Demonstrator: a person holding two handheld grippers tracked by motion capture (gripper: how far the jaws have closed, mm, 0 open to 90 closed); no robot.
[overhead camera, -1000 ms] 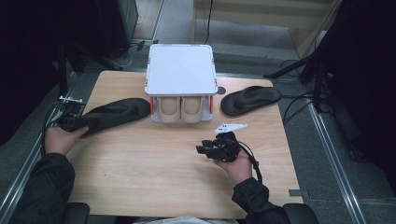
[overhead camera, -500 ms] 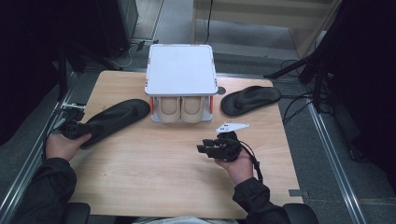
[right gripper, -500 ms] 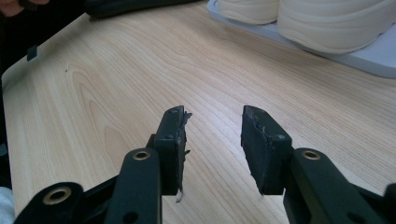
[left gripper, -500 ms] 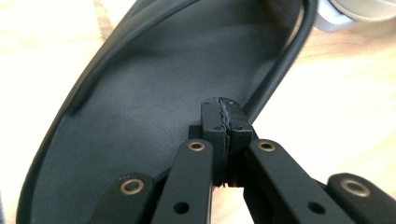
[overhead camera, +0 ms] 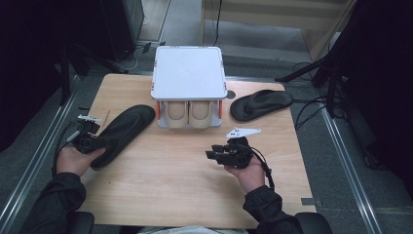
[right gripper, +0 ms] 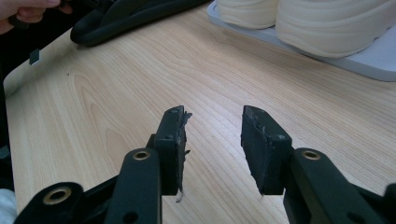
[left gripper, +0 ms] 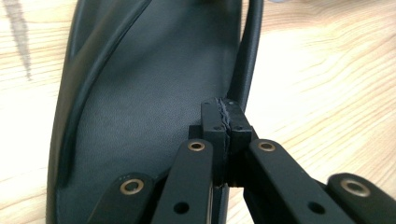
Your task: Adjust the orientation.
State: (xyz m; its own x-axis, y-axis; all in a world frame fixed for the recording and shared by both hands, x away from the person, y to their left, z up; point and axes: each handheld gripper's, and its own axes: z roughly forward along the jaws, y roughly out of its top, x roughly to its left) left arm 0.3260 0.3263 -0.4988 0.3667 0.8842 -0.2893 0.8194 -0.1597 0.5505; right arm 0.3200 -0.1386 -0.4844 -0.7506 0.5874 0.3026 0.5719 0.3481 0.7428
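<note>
A black sandal (overhead camera: 122,130) lies slantwise on the left half of the wooden table (overhead camera: 170,185). My left gripper (overhead camera: 86,142) is shut on its near end. In the left gripper view the pads (left gripper: 219,122) press together on the sandal (left gripper: 140,102) at its rim, where a strap (left gripper: 247,56) runs down. My right gripper (overhead camera: 213,155) hovers over the table's near right, pointing left. It stands open with nothing between its jaws (right gripper: 212,135). A second black sandal (overhead camera: 261,103) lies at the far right.
A white lidded rack (overhead camera: 189,73) stands at the table's far middle with two cream shoes (overhead camera: 189,114) under it. They also appear in the right gripper view as cream shoes (right gripper: 327,23) on a white base (right gripper: 373,63). Cables and dark stands surround the table.
My left hand has pulled the sandal's near end toward the front edge and slightly right. The right gripper has stayed in place.
</note>
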